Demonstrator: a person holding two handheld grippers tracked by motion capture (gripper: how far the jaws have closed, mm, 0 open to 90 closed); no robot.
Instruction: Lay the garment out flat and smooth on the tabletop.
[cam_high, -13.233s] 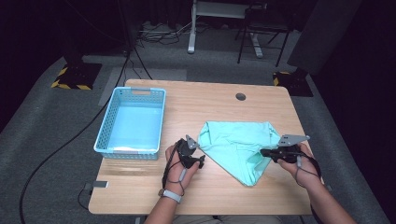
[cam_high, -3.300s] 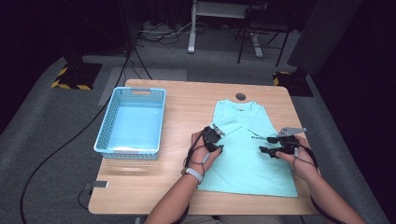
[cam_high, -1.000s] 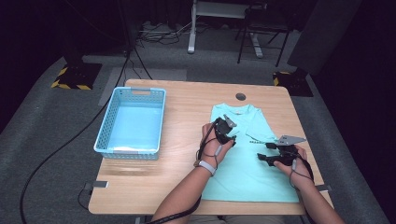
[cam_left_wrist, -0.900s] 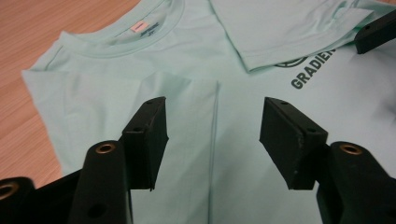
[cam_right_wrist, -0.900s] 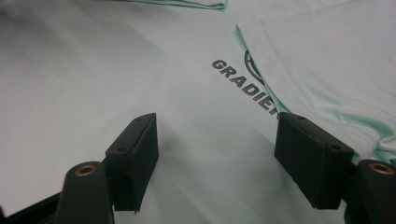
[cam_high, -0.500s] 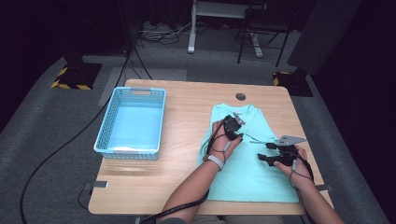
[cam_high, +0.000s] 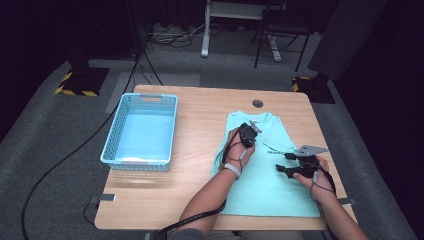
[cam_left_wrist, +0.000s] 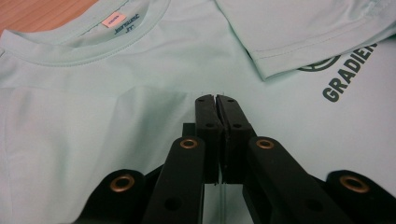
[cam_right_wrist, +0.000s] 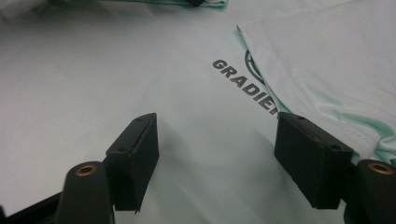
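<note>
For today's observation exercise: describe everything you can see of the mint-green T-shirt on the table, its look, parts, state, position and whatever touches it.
The T-shirt is pale mint green, of thin, smooth knit fabric. It lies spread flat on the right half of the wooden table, collar away from the person. It has a ribbed round collar with a small pink label, and dark chest lettering partly covered by one sleeve folded inward. The left tool, jaws closed, rests on the cloth below the collar; whether it pinches fabric is unclear. The right tool stands open over the chest.

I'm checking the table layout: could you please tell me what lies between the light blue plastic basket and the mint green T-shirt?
Nothing: in the high view, only bare wooden tabletop separates the light blue plastic basket from the mint green T-shirt.
</note>
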